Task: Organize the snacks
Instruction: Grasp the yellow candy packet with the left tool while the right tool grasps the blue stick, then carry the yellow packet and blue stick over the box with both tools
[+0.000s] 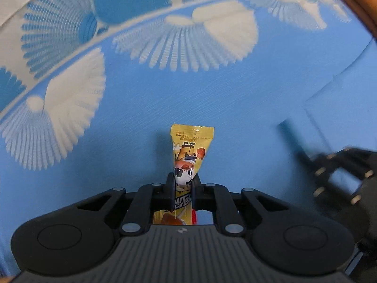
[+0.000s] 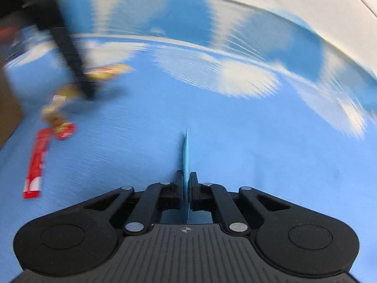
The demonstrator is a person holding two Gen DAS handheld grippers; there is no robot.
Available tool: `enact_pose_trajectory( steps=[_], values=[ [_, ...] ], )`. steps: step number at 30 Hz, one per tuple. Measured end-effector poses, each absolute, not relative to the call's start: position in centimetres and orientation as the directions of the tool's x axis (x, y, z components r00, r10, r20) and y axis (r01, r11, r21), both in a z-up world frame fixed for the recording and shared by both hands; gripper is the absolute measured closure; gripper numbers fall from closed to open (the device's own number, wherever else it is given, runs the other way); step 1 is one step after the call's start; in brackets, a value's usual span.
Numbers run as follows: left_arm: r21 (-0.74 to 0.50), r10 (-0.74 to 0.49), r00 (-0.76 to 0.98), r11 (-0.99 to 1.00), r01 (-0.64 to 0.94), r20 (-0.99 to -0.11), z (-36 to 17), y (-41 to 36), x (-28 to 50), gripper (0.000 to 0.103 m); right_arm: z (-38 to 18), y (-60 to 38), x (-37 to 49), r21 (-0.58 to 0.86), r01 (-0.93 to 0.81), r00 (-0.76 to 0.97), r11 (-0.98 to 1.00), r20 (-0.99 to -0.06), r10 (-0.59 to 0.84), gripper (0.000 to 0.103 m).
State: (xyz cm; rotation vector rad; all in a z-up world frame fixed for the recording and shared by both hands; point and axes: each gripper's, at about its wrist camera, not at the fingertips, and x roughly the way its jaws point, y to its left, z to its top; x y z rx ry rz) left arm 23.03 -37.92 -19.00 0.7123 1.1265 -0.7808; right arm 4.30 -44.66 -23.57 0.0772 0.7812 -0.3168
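My left gripper (image 1: 183, 179) is shut on a yellow snack packet (image 1: 192, 141) printed with a cartoon figure. The packet stands upright between the pads over the blue cloth (image 1: 235, 108). My right gripper (image 2: 186, 176) is shut on a thin light-blue flat piece (image 2: 186, 151) seen edge-on; I cannot tell whether it is a packet or a pinched fold of cloth. The right wrist view is blurred. At its upper left the left gripper shows as a dark smear (image 2: 70, 59) beside a yellow blur (image 2: 106, 70). The right gripper's dark body (image 1: 341, 172) is smeared at the right of the left wrist view.
Loose snacks lie at the left of the right wrist view: a long red stick packet (image 2: 35, 165), a small red wrapper (image 2: 67, 129) and gold-coloured wrappers (image 2: 54, 113). A brown box (image 2: 9, 108) stands at the left edge. A brown rim (image 1: 353, 7) crosses the left wrist view's top right corner.
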Motion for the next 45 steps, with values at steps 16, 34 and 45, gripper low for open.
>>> enact_pose_trajectory(
  steps=[16, 34, 45],
  values=[
    [0.289, 0.073, 0.339, 0.704, 0.649, -0.938, -22.6, -37.0, 22.9, 0.091, -23.4, -43.7, -1.8, 0.046, 0.437, 0.637, 0.898, -0.722, -0.272, 0.098],
    [0.022, -0.271, 0.263, 0.656, 0.754, -0.926, -12.5, -36.4, 14.5, 0.091, -17.9, -42.4, -7.0, 0.147, 0.548, 0.686, 0.823, -0.642, -0.342, 0.098],
    [0.062, -0.344, 0.393, 0.681, 0.729, -0.853, -2.5, -23.6, 5.9, 0.091, -6.6, -33.1, -13.6, 0.232, 0.449, 0.826, 0.863, -0.476, -0.302, 0.098]
  ],
)
